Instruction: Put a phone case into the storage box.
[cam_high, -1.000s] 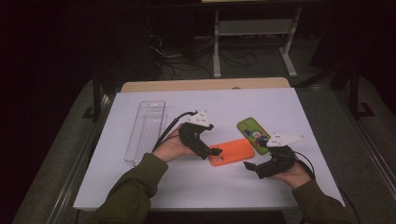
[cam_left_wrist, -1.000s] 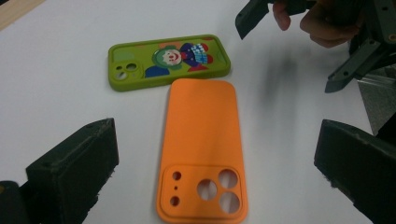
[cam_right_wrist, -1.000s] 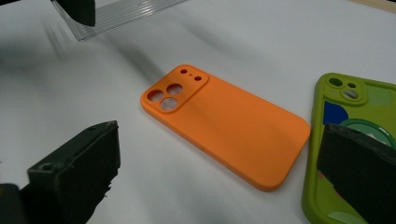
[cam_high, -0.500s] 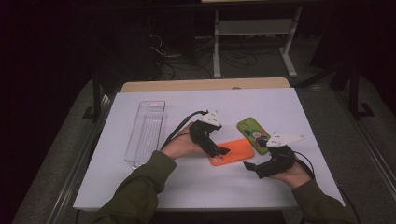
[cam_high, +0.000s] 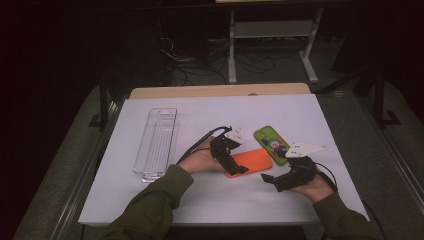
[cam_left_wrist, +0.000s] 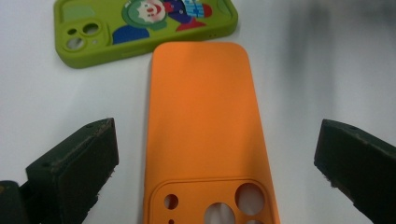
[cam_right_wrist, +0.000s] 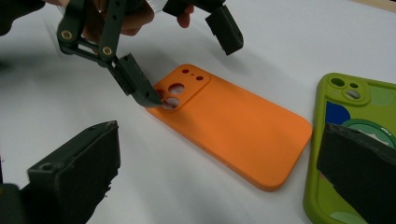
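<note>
Orange case (cam_high: 248, 161) lies flat on the white table (cam_high: 150, 205), camera cutouts toward the left gripper (cam_high: 231, 162). Left gripper has advanced since a second ago and now straddles the cutout end, jaws wide, one tip touching the case edge by the cutouts. Right gripper (cam_high: 270, 180) unchanged: low on the table, near the case's right end, jaws wide, nothing held. Just beyond lies a green case (cam_high: 270, 144) with a cartoon clown print; no legible writing. Clear tray (cam_high: 156, 144) farther left.
</note>
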